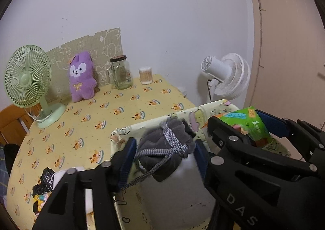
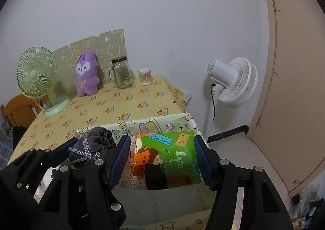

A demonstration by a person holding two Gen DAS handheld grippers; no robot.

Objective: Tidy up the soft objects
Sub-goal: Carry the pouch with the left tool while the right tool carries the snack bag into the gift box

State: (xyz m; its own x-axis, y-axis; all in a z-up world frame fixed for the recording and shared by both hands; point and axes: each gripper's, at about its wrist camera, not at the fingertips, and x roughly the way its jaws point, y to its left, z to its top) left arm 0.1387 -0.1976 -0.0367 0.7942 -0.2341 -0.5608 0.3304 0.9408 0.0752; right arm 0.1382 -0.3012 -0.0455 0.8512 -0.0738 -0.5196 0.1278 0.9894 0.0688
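Pouch, grey drawstring, between parted left gripper pads | right gripper clamps green tissue pack | both over patterned bin at desk near edge

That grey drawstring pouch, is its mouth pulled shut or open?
Shut. The grey drawstring pouch has its top gathered into tight ruffles, with the cord wound around the neck.

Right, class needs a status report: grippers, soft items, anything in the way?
Left gripper looks open, grey drawstring pouch loose inside. Right gripper shut on green tissue pack. Both over patterned fabric box; nothing blocking.
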